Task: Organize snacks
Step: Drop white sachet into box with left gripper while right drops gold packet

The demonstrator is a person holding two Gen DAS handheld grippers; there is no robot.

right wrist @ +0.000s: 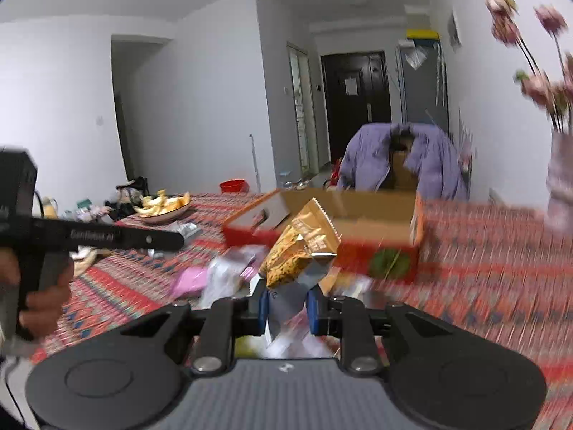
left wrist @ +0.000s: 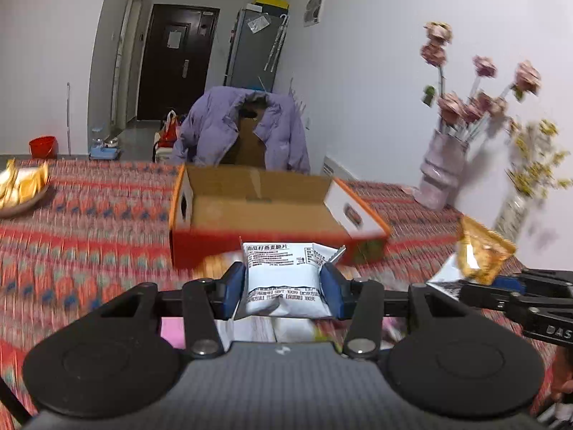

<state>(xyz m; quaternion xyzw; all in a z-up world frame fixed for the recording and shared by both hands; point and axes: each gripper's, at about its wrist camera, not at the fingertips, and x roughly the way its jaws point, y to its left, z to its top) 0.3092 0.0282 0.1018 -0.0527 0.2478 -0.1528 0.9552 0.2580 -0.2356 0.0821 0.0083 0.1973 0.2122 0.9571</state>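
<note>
Carrying two snack packs toward open cardboard box [left wrist: 258, 208] at far centre of patterned surface [left wrist: 89, 215]. Left tool [left wrist: 283, 286] pinching white packet [left wrist: 283, 279]; right tool [right wrist: 288, 308] pinching orange-gold bag [right wrist: 297, 251]. Next, probably: clearing near box wall, then dropping in. Box contents hidden; motion blur hiding pile w/ remaining snacks.

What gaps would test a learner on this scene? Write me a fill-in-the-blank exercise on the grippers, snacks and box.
1. The left gripper is shut on a ____ packet with black print.
2. The right gripper holds a ____ snack bag.
3. The open cardboard box sits on a patterned ____.
4. A purple ____ hangs on the chair behind the box.

Missing words: white; orange; tablecloth; jacket
</note>
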